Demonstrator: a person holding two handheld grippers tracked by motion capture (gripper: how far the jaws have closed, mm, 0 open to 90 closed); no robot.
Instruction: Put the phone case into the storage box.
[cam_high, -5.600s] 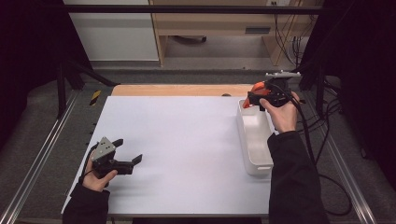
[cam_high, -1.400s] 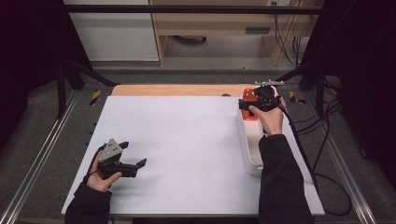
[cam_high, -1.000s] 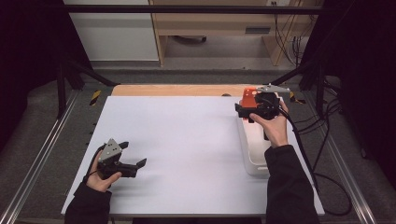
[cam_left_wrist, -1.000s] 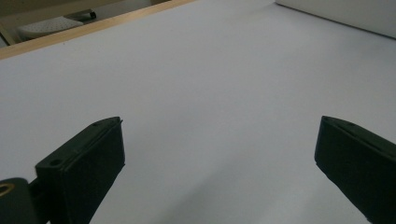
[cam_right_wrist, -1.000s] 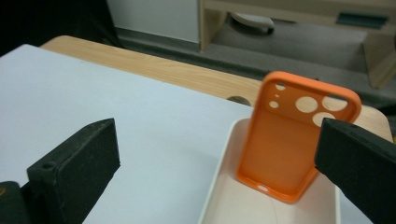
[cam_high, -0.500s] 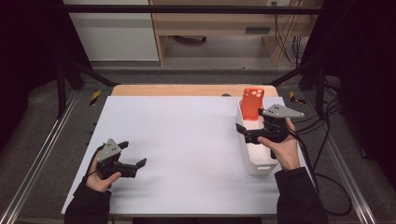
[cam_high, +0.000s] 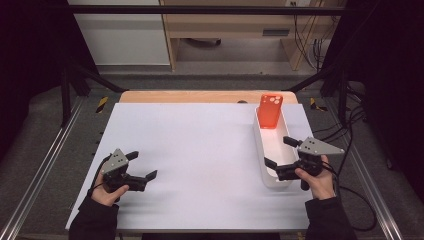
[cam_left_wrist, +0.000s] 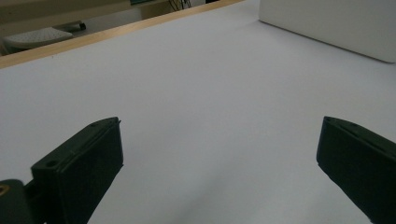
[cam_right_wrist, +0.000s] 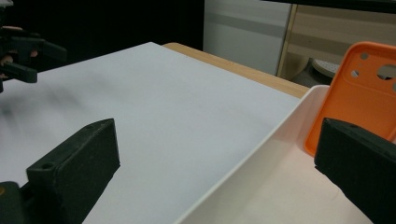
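High view: ur right gripper (cam_high: 279, 154) sits w/ jaws apart over the white tray (cam_high: 261, 150), so the orange phone case (cam_high: 270, 111) leans free at its 12 o'clock end. Left gripper (cam_high: 141, 166), jaws apart too, rests at 8 o'clock, out of the way.

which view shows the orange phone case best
The high view: the whole orange phone case shows there, leaning upright at the far end of the white tray. The right gripper view shows it close, with its camera holes, but cut off by the frame edge and a black jaw. The left gripper view shows the tray's side.
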